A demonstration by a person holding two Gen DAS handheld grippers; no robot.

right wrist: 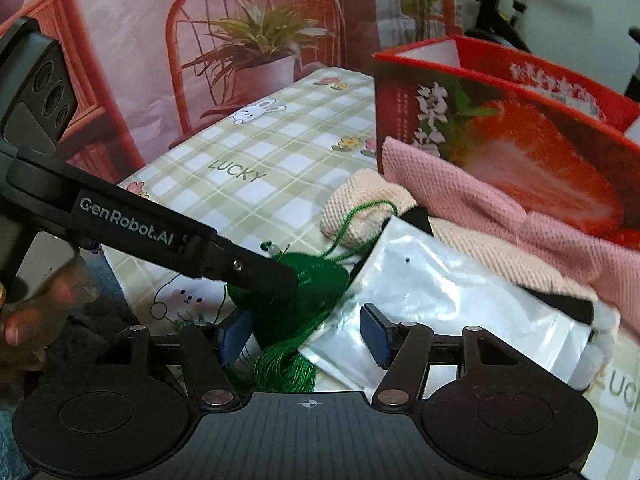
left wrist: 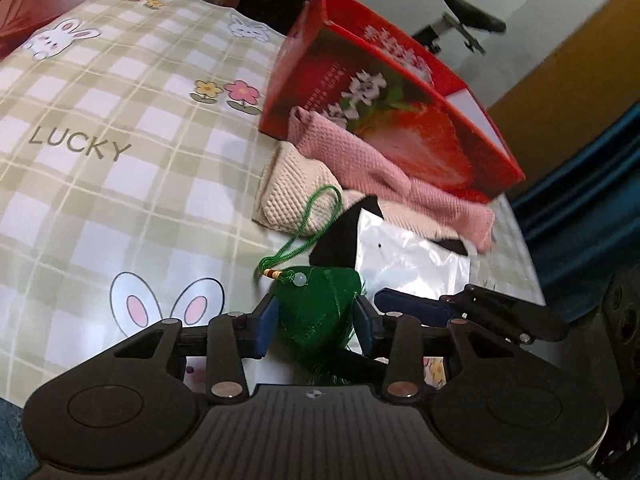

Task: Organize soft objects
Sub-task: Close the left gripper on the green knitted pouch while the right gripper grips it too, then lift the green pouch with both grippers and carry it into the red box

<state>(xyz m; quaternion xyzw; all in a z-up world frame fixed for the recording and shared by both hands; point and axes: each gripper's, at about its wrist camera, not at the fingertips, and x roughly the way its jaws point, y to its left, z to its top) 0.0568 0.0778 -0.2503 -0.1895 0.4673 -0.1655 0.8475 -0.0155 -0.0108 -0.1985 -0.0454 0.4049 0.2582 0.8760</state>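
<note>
A green pyramid-shaped tasselled ornament [left wrist: 316, 304] lies on the checked tablecloth [left wrist: 120, 128]. My left gripper [left wrist: 314, 326] is shut on it, a blue pad against each side. Its green cord loops over a cream knit cloth [left wrist: 292, 188]. A pink knit cloth [left wrist: 380, 168] leans on the red strawberry box [left wrist: 400, 92]. In the right wrist view, my right gripper [right wrist: 304, 336] stands open over the green tassel [right wrist: 288, 364] and a corner of the silver pouch [right wrist: 460, 300]. Its right pad rests on the pouch. The left gripper's finger [right wrist: 240, 266] crosses over the ornament [right wrist: 316, 276].
The open-topped red box [right wrist: 520, 128] stands at the table's far right. A black item [left wrist: 336, 232] lies under the pouch. A person's hand [right wrist: 24, 320] shows at the left. The table edge [left wrist: 520, 240] drops off beside the cloths. A printed pink backdrop [right wrist: 240, 20] hangs behind.
</note>
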